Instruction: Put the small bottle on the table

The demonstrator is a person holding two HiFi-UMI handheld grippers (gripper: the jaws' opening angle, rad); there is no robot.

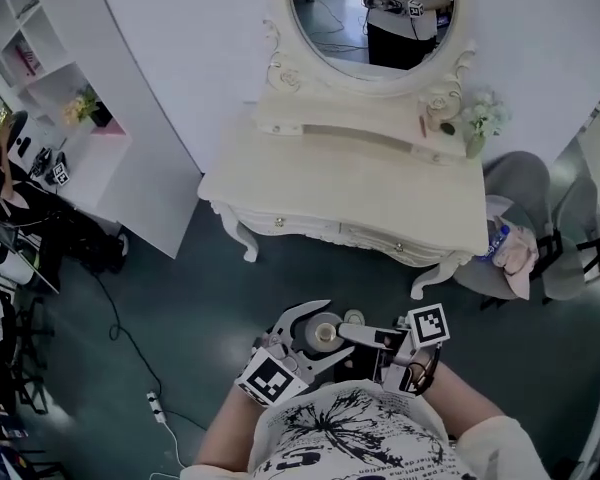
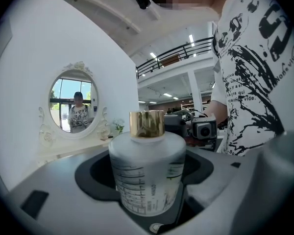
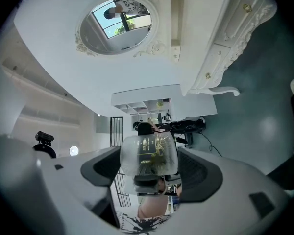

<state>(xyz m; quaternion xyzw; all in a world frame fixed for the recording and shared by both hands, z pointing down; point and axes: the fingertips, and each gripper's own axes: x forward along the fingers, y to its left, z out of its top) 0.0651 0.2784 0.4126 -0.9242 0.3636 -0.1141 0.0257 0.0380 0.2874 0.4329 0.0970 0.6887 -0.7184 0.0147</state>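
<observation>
My left gripper (image 1: pixel 332 328) is shut on a frosted white bottle (image 2: pixel 147 173) with a gold cap, held upright close to the person's chest; from above its round top (image 1: pixel 325 330) shows between the white fingers. My right gripper (image 1: pixel 348 330) points left, rolled on its side. It is shut on a smaller translucent bottle (image 3: pixel 148 154) with gold print, which lies sideways between the pads; one end (image 1: pixel 354 318) pokes out past the dark upper finger. The white dressing table (image 1: pixel 380 193) stands ahead across the floor, a good step from both grippers.
An oval mirror (image 1: pixel 370 18) tops the table, and a raised back shelf carries a flower vase (image 1: pixel 478 123) and small items. A grey chair (image 1: pixel 525 203) with a cloth stands at the table's right. White shelving (image 1: pixel 70 118) is left; a power strip (image 1: pixel 155 406) lies on the floor.
</observation>
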